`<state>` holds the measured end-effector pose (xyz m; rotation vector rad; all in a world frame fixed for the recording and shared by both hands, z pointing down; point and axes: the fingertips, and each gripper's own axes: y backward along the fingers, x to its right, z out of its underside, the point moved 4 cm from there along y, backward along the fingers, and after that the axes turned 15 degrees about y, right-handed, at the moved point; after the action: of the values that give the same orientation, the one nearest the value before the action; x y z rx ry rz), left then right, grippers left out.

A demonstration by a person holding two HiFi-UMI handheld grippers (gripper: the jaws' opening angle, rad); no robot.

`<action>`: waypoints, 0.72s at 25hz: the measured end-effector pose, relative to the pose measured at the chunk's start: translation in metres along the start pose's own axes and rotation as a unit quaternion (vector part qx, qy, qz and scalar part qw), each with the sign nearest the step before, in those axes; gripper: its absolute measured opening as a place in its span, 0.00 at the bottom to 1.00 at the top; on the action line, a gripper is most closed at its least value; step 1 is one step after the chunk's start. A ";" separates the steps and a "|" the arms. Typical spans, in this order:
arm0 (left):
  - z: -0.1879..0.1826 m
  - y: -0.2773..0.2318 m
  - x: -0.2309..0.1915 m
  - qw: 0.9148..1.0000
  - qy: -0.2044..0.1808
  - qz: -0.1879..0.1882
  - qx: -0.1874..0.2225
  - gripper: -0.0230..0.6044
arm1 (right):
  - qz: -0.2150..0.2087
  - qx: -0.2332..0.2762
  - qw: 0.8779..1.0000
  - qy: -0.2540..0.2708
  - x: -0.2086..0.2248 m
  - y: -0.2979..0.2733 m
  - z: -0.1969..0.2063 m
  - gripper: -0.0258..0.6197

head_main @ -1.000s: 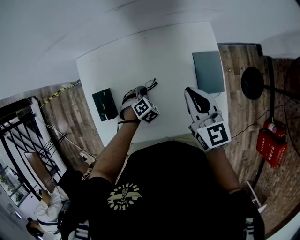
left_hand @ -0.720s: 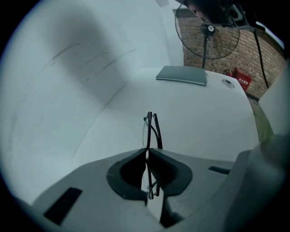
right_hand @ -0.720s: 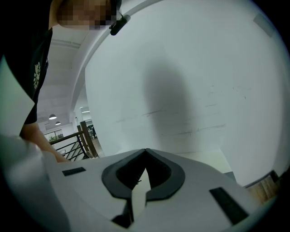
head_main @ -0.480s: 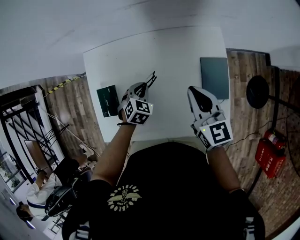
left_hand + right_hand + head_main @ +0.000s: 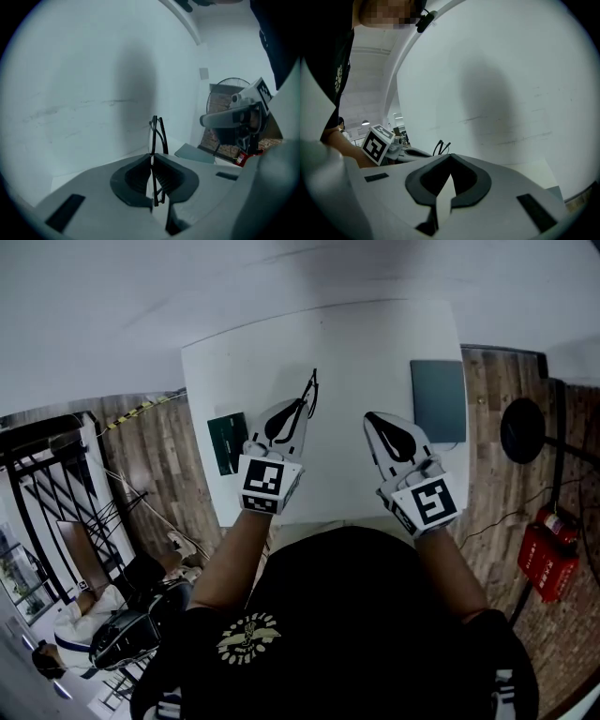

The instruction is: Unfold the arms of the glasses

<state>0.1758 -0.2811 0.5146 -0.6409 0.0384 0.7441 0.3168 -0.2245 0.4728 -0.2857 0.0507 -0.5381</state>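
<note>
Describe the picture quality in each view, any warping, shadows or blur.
Head view: sharp, evenly lit, fisheye bends the table edges. Left gripper view: dark rounded corners, a soft shadow behind the glasses, which look crisp. Right gripper view: same dark corners, a soft shadow, a mosaic patch at the top.

Soft even light; strong fisheye distortion, dark corners.

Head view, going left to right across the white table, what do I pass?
dark green card → left gripper, shut on the glasses → right gripper → grey-green pad
</note>
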 end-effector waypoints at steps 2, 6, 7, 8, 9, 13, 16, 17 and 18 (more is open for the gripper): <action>-0.010 0.011 0.006 1.000 0.000 0.016 0.019 0.08 | -0.001 0.000 1.000 0.006 -0.010 -0.002 -0.003 0.04; -0.022 0.036 0.014 0.998 -0.015 0.049 0.044 0.08 | 0.003 0.000 1.000 0.015 -0.034 -0.004 -0.017 0.04; -0.024 0.043 0.015 0.997 -0.019 0.056 0.048 0.08 | 0.000 0.003 1.000 0.017 -0.042 -0.005 -0.020 0.04; -0.024 0.049 0.016 0.997 -0.022 0.062 0.051 0.08 | -0.004 0.006 1.000 0.019 -0.051 -0.006 -0.023 0.04; -0.024 0.056 0.016 0.996 -0.026 0.067 0.054 0.08 | -0.011 0.008 1.000 0.022 -0.061 -0.007 -0.026 0.04; -0.022 0.083 0.015 0.993 -0.050 0.088 0.068 0.08 | -0.039 0.019 0.999 -0.001 -0.097 -0.013 -0.039 0.04; -0.020 0.102 0.013 0.991 -0.057 0.098 0.075 0.08 | -0.055 0.017 0.998 -0.005 -0.116 -0.014 -0.044 0.04; -0.020 0.108 0.011 0.990 -0.056 0.100 0.078 0.08 | -0.062 0.021 0.998 -0.004 -0.122 -0.015 -0.046 0.04; -0.019 0.114 0.010 0.990 -0.057 0.102 0.081 0.08 | -0.067 0.025 0.997 -0.002 -0.128 -0.017 -0.049 0.04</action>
<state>0.1135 -0.2225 0.4360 -0.4434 0.0596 0.9628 0.1925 -0.1853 0.4271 -0.2425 0.0143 -0.6709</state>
